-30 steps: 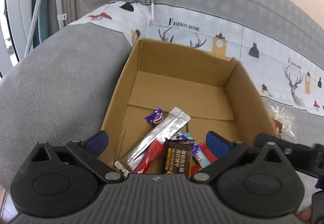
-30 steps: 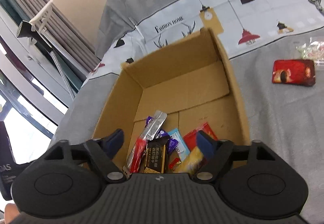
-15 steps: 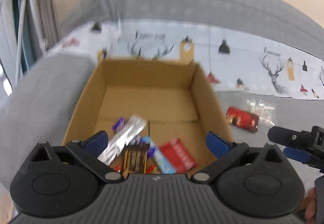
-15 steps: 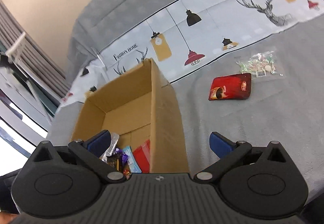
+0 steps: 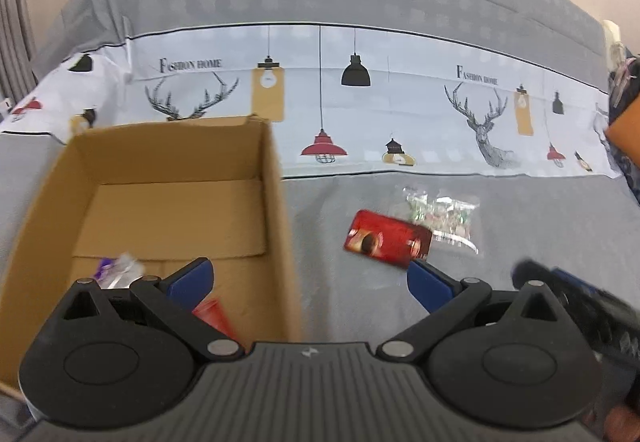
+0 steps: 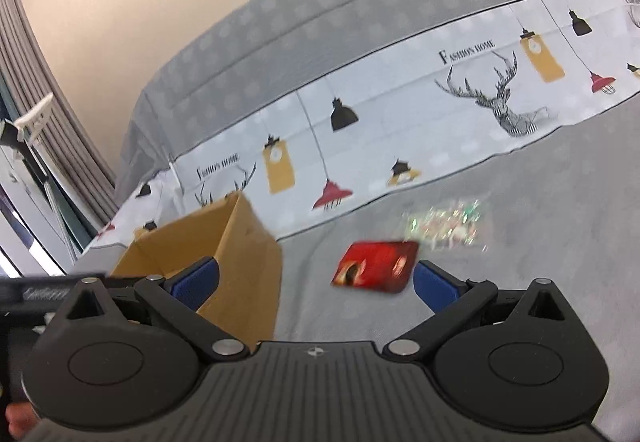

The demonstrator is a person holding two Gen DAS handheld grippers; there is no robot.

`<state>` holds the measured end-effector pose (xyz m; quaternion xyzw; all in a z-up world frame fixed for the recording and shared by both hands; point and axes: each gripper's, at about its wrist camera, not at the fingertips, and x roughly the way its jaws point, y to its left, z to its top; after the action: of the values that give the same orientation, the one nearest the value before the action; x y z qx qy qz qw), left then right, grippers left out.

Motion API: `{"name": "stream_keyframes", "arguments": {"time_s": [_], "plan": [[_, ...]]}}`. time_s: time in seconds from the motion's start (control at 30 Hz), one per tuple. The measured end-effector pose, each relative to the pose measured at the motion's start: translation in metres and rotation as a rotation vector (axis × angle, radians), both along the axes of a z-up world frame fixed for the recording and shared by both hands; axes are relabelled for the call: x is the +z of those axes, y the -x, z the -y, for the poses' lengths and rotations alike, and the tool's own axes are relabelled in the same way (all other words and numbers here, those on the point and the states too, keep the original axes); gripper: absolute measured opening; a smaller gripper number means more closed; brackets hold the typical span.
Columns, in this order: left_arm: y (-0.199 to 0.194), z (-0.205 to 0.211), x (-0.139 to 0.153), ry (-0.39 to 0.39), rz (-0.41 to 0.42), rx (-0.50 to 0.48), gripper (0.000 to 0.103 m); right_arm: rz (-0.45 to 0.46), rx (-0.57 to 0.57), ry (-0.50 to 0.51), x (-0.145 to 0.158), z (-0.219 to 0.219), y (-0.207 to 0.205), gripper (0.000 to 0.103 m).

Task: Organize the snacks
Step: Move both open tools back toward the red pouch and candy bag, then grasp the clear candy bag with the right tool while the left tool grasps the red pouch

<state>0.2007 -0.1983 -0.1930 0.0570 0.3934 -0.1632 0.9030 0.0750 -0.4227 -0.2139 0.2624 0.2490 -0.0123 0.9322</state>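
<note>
A brown cardboard box stands on the grey bed at left, with a few snack packets partly hidden behind my left gripper. It also shows in the right wrist view. A red snack packet lies on the bed right of the box, with a clear candy bag just behind it. Both show in the right wrist view, the red packet and the clear bag. My left gripper is open and empty, straddling the box's right wall. My right gripper is open and empty, just short of the red packet.
A grey and white printed duvet with deer and lamps runs across the back. Curtains hang at the left. My right gripper's black body shows at the lower right of the left wrist view.
Both grippers have swung right, away from the box's inside and toward the red packet and clear bag. Both stay open and empty.
</note>
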Motion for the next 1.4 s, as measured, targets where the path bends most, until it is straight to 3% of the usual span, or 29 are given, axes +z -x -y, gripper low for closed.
{"name": "stream_keyframes", "arguments": {"time_s": [0.07,0.13,0.2,0.3,0.43,0.57,0.67,0.73,0.8,0.9,1.03,1.17,1.2,1.23,1.27,1.33,1.4], "plan": [[-0.014,0.026,-0.005,0.004,0.000,-0.010,0.100,0.014,0.008,0.008,-0.006,0.019,-0.003,0.099],[-0.032,0.051,-0.014,0.004,-0.010,-0.042,0.092,0.020,0.032,0.015,-0.013,0.038,-0.012,0.086],[-0.045,0.076,-0.029,-0.008,-0.059,-0.083,0.074,0.029,0.048,0.031,-0.021,0.053,-0.023,0.079],[-0.066,0.103,-0.061,-0.047,-0.128,-0.125,0.060,-0.007,0.053,0.080,-0.041,0.072,-0.050,0.068],[-0.092,0.118,-0.107,-0.096,-0.144,-0.160,0.060,-0.078,0.024,0.065,-0.065,0.099,-0.083,0.064],[-0.133,0.111,-0.140,0.011,-0.301,-0.166,0.060,-0.150,0.023,0.026,-0.086,0.125,-0.103,0.064],[-0.153,0.114,-0.161,-0.002,-0.343,-0.171,0.061,-0.195,0.016,-0.019,-0.105,0.143,-0.115,0.064],[-0.162,0.112,-0.163,0.040,-0.330,-0.162,0.065,-0.234,0.013,0.006,-0.117,0.149,-0.123,0.064],[-0.172,0.112,-0.164,0.028,-0.322,-0.132,0.080,-0.262,0.022,0.003,-0.129,0.153,-0.130,0.064],[-0.183,0.107,-0.168,0.032,-0.323,-0.069,0.084,-0.263,0.039,-0.012,-0.138,0.154,-0.137,0.065],[-0.179,0.116,-0.170,-0.012,-0.339,-0.114,0.085,-0.253,0.068,-0.069,-0.141,0.150,-0.143,0.066],[-0.169,0.118,-0.163,0.009,-0.324,-0.167,0.032,-0.257,0.074,-0.002,-0.140,0.136,-0.150,0.068],[-0.169,0.115,-0.164,0.032,-0.333,-0.169,0.019,-0.264,0.061,0.023,-0.139,0.133,-0.151,0.059],[-0.168,0.113,-0.164,0.043,-0.340,-0.169,0.014,-0.279,0.040,0.054,-0.138,0.131,-0.151,0.028],[-0.169,0.110,-0.165,0.062,-0.357,-0.166,0.011,-0.300,0.014,0.083,-0.138,0.131,-0.152,0.016],[-0.167,0.107,-0.164,0.095,-0.373,-0.174,0.000,-0.290,0.001,0.002,-0.140,0.140,-0.149,0.013],[-0.164,0.107,-0.158,0.113,-0.361,-0.194,0.000,-0.271,-0.001,-0.026,-0.138,0.143,-0.145,0.011]]}}
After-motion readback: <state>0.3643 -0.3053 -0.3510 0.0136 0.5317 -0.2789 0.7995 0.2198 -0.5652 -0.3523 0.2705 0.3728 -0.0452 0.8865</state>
